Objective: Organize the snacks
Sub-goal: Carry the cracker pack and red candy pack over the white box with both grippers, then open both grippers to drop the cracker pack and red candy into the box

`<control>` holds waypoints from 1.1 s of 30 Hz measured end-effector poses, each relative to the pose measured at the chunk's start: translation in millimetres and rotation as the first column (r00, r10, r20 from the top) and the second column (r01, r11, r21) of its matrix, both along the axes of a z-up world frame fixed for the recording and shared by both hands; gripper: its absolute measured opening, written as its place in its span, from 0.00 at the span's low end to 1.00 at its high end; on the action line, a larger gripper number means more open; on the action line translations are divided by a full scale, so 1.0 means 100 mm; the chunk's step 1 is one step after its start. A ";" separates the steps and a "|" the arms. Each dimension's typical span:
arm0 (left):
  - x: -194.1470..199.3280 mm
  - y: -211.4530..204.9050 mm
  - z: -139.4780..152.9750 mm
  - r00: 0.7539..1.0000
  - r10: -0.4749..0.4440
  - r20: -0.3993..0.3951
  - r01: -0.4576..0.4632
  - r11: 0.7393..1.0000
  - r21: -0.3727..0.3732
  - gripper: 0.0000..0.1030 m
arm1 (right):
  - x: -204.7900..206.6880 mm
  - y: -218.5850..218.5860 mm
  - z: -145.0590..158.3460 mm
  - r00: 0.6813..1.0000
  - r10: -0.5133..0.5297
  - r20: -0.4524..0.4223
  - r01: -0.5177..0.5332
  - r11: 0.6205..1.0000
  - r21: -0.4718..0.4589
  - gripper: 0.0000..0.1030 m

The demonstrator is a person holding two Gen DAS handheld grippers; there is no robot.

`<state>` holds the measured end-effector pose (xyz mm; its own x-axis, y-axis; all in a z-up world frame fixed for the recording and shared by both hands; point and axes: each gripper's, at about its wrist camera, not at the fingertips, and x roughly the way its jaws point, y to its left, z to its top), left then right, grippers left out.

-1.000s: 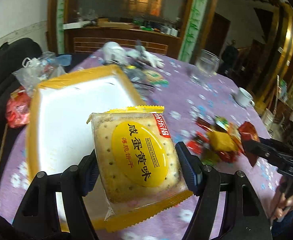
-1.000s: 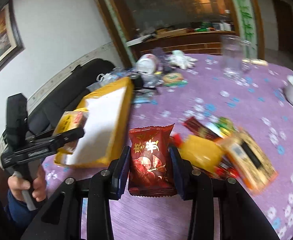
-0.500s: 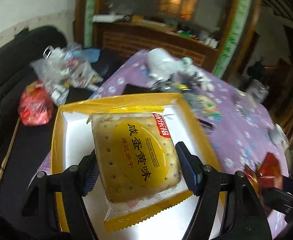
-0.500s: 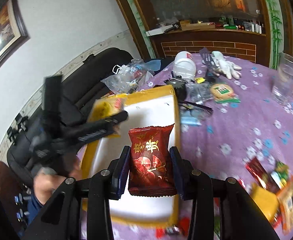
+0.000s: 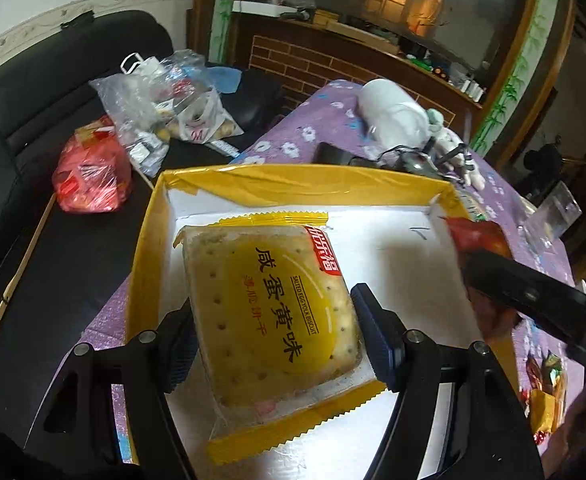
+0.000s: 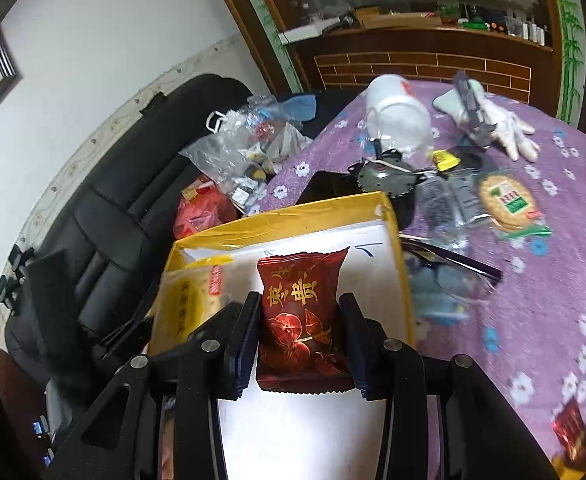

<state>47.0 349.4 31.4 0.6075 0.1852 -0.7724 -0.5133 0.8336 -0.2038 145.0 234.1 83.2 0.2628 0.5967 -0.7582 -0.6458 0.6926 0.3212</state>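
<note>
Both grippers loaded, over the yellow-rimmed box.
Left gripper: fingers clamp the salted egg yolk biscuit pack, held above the white floor of the box. Right gripper: fingers pinch the dark red snack packet, also above the box, just beside the biscuit pack. Box sits on the purple floral tabletop.

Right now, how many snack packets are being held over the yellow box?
2. The yellow biscuit packet is in the left gripper, and the red candy packet is in the right gripper. Both hang over the yellow box.
</note>
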 end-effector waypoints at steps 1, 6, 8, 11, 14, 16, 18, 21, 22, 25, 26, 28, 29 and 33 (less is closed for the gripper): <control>0.00 0.00 0.00 1.000 0.001 0.003 -0.001 1.000 -0.002 0.69 | 0.03 0.07 -0.04 1.000 0.001 -0.002 -0.001 1.000 -0.009 0.38; 0.02 0.02 -0.02 1.000 0.016 -0.011 -0.016 1.000 0.010 0.69 | 0.12 0.23 -0.20 1.000 -0.015 -0.002 0.015 0.999 -0.043 0.38; 0.03 0.00 -0.03 1.000 0.013 -0.022 -0.013 1.000 0.021 0.69 | 0.13 0.28 -0.25 1.000 -0.014 -0.004 0.014 0.998 -0.054 0.39; 0.04 -0.01 -0.03 0.999 0.024 -0.032 -0.023 0.999 0.044 0.69 | 0.11 0.37 -0.30 1.000 -0.006 0.004 0.007 0.997 -0.073 0.39; 0.04 0.00 -0.05 0.999 0.029 -0.040 -0.027 0.999 0.041 0.69 | 0.12 0.40 -0.33 1.000 -0.007 0.004 0.007 0.997 -0.077 0.39; 0.05 0.01 -0.06 0.998 0.033 -0.046 -0.031 0.999 0.041 0.69 | 0.13 0.41 -0.33 1.000 -0.006 0.002 0.007 0.997 -0.075 0.39; 0.05 0.01 -0.06 0.998 0.039 -0.046 -0.037 0.998 0.043 0.69 | 0.15 0.43 -0.35 1.000 -0.013 0.004 0.013 0.997 -0.076 0.40; 0.04 0.00 -0.04 0.998 0.041 -0.038 -0.039 0.998 0.048 0.69 | 0.14 0.43 -0.36 1.000 -0.017 0.001 0.017 0.998 -0.068 0.39; 0.04 0.01 -0.04 0.999 0.039 -0.037 -0.038 0.998 0.048 0.69 | 0.14 0.43 -0.36 1.000 -0.018 0.000 0.018 0.998 -0.067 0.39; 0.02 -0.02 0.02 1.000 0.023 -0.006 -0.023 0.998 0.051 0.69 | 0.14 0.39 -0.33 1.000 -0.018 -0.008 0.017 0.998 -0.057 0.41; 0.00 -0.03 0.04 1.000 0.017 0.008 -0.018 0.998 0.052 0.69 | 0.13 0.35 -0.28 1.000 -0.017 -0.006 0.017 0.999 -0.045 0.41; -0.04 -0.06 0.12 0.999 -0.004 0.053 0.001 0.999 0.054 0.69 | 0.10 0.23 -0.20 1.000 -0.019 -0.002 0.019 1.000 -0.016 0.41; -0.06 -0.07 0.14 0.998 -0.012 0.069 0.009 0.999 0.052 0.69 | 0.09 0.16 -0.14 1.000 -0.015 -0.005 0.015 1.000 0.006 0.41; -0.11 -0.13 0.23 0.990 -0.057 0.131 0.053 0.998 0.030 0.69 | -0.07 -0.32 0.08 1.000 0.005 0.020 -0.006 0.999 0.050 0.41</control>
